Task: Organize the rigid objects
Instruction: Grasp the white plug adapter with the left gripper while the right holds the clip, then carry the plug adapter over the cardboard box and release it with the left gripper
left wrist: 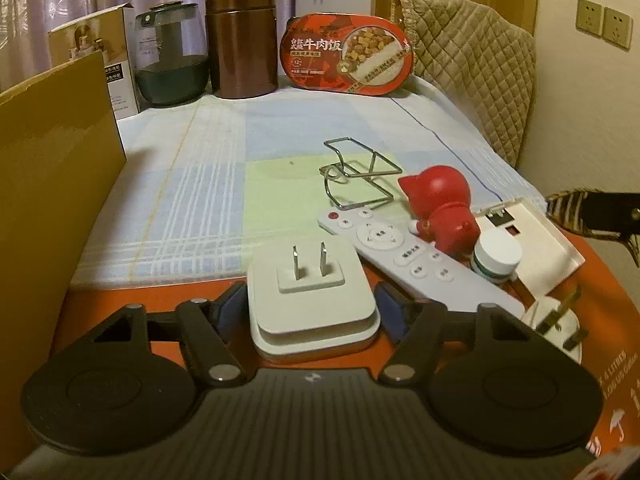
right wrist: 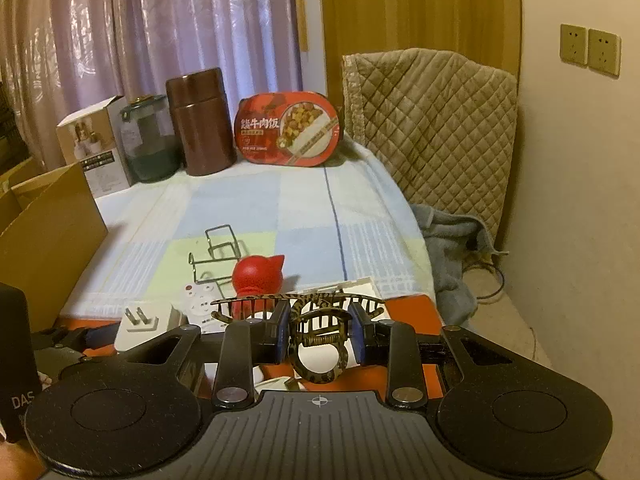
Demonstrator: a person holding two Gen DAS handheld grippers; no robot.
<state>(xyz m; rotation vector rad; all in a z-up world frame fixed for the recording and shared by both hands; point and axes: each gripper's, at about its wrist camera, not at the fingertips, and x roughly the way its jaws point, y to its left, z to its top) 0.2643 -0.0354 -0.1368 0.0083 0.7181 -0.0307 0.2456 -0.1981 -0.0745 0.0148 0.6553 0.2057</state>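
My left gripper (left wrist: 310, 304) is shut on a white plug adapter (left wrist: 310, 292) with its two prongs pointing up, held over an orange surface (left wrist: 120, 308). My right gripper (right wrist: 320, 330) is shut on a leopard-print hair claw clip (right wrist: 316, 340), whose tip shows at the right edge of the left wrist view (left wrist: 580, 212). Beside the adapter lie a white remote (left wrist: 400, 256), a red cat figurine (left wrist: 440, 208), a small white jar (left wrist: 496, 256), a white wall plate (left wrist: 528, 236), a white plug (left wrist: 556, 320) and a wire rack (left wrist: 356, 172).
An open cardboard box (left wrist: 52, 184) stands at the left. At the back of the checked cloth (left wrist: 224, 152) stand a brown canister (left wrist: 240, 36), a glass jar (left wrist: 172, 56), a product box (left wrist: 100, 40) and a red meal tub (left wrist: 352, 56). A quilted chair (right wrist: 432, 120) is at the right.
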